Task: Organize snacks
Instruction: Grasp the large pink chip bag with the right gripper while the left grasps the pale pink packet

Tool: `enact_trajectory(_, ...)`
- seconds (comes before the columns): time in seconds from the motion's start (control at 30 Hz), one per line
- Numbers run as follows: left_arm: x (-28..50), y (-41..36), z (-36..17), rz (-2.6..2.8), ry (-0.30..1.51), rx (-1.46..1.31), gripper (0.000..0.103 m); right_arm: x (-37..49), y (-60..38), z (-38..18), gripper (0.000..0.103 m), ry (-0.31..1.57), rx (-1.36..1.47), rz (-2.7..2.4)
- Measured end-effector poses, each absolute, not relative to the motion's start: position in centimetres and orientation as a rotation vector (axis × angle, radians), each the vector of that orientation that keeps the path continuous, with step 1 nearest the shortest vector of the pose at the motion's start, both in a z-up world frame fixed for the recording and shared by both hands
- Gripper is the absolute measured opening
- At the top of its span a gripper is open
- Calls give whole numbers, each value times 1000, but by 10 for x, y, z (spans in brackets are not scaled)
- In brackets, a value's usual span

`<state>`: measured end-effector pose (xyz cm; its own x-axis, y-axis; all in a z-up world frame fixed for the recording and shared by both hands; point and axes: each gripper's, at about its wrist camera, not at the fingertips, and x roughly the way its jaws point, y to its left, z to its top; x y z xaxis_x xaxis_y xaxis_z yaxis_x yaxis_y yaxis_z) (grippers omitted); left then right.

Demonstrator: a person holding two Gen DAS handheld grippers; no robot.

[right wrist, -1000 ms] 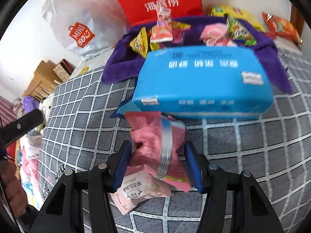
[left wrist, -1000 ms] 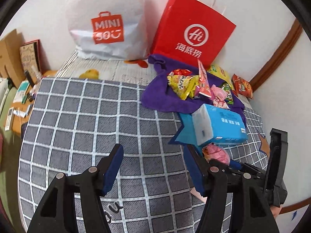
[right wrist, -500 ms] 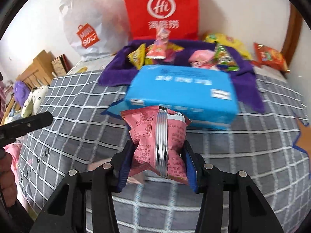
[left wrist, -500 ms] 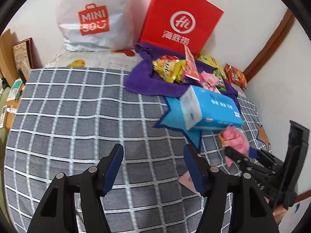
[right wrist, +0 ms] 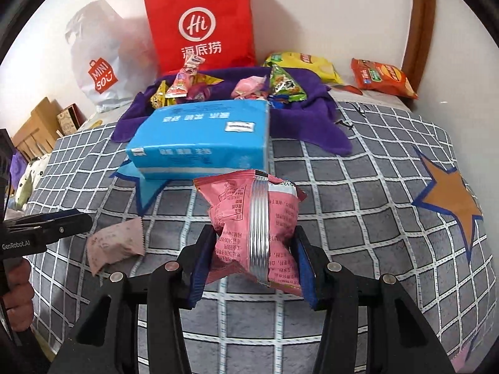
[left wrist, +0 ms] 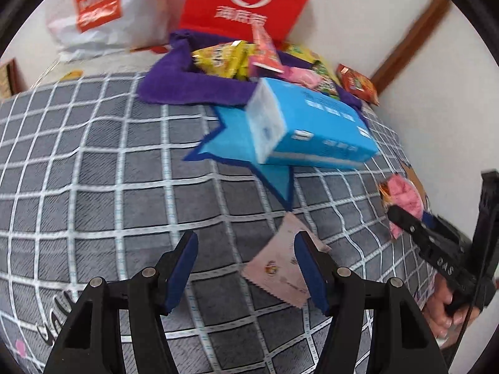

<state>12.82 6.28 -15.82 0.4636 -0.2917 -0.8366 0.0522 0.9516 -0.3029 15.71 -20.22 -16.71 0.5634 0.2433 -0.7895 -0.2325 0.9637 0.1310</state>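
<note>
1. Ahead of our right claw (right wrist: 254, 246) the blue tissue pack (right wrist: 199, 137) lies crosswise, just beyond what we hold. Behind it a purple cloth (right wrist: 312, 131) carries a heap of snack packets (right wrist: 280, 85), and a red paper bag (right wrist: 199, 21) and a white Miniso bag (right wrist: 99, 62) stand against the wall.
2. Our left claw (left wrist: 246, 263) stands wide and holds nothing. A pale pink wafer packet (left wrist: 282, 266) lies flat on the bed cover (left wrist: 93, 168) by its right finger, partly behind that finger.
3. Our right claw is closed on the pink snack bag (right wrist: 252, 221), gripping its lower half. The bag stands upright and crumpled, its silver back seam facing us, its top clear above the fingers.
4. To the right of the right claw the checked cover is bare, up to an orange star patch (right wrist: 452, 199) near the edge. Far right by the wall lie an orange chip bag (right wrist: 382, 76) and a yellow chip bag (right wrist: 305, 64).
5. To the left of the left claw we see only checked cover.
</note>
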Motion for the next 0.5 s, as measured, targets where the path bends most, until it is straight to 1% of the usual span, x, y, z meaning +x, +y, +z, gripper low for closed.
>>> enact_trajectory(0.17,130,49,-163,-264,1065,-225,64,163,-207,-180,49,917,-38,266)
enact_trajectory(0.23,132,42,-166,-271,1070,-199,67,168,-211,-187,49,921,-52,255)
enact_trajectory(0.3,132,31,-169,-266,1067,-117,73,172,-218,-190,49,913,-36,262)
enact_trajectory(0.37,130,22,-170,-276,1043,-44,74,176,-223,-190,49,904,-21,266)
enact_trajectory(0.47,128,10,-173,-262,1039,64,74,181,-227,-192,49,890,-30,262)
enact_trajectory(0.5,127,7,-174,-251,1034,97,68,183,-227,-193,49,883,-36,258)
